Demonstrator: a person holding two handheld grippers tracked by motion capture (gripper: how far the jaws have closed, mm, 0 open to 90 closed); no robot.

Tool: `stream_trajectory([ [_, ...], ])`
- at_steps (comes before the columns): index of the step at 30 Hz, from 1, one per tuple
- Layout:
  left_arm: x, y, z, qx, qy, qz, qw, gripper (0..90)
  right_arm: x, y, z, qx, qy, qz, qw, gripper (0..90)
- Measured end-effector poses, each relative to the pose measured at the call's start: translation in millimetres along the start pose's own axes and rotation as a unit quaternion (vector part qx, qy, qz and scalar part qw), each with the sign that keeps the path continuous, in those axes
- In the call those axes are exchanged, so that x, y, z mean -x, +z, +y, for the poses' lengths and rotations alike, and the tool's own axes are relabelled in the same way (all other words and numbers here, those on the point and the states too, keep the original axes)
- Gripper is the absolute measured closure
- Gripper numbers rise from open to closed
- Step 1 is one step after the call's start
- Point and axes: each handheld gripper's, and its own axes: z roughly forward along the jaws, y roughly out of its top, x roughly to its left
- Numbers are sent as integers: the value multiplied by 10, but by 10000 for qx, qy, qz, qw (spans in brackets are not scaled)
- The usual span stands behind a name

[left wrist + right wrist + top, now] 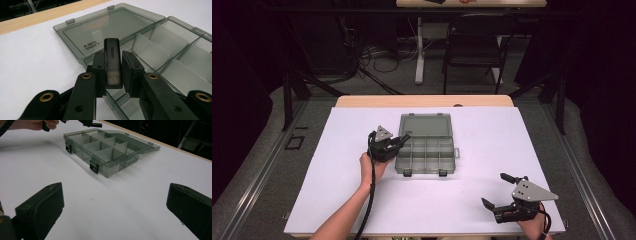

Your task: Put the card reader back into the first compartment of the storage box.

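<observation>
White tabletop (337,190) carries an open smoky-grey compartment box (426,155), lid laid flat behind it. At the box's left rear corner, the left gripper (403,138) pinches a small black adapter (112,62) just above a corner compartment. Well in front of the box and to its right, the right gripper (497,192) rests with jaws spread, holding nothing.
</observation>
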Motion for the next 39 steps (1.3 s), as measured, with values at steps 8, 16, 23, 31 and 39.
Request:
stream_trajectory([
  [8, 1, 29, -4, -68, 51, 11, 10000, 740, 2, 2, 0, -12, 6, 5, 10000, 9],
  [16, 0, 54, -12, -121, 68, 7, 9999, 740, 1, 3, 1, -11, -9, 10, 10000, 9],
  [23, 0, 89, -25, -188, 43, 31, 9998, 740, 2, 2, 0, -7, 9, 9, 10000, 9],
  [31, 2, 124, -32, -216, 74, 22, 9997, 738, 4, 6, -1, -12, 19, 18, 10000, 10],
  [39, -2, 83, 1, -205, 99, 0, 9997, 437, 6, 7, -1, -12, 4, 31, 10000, 9],
])
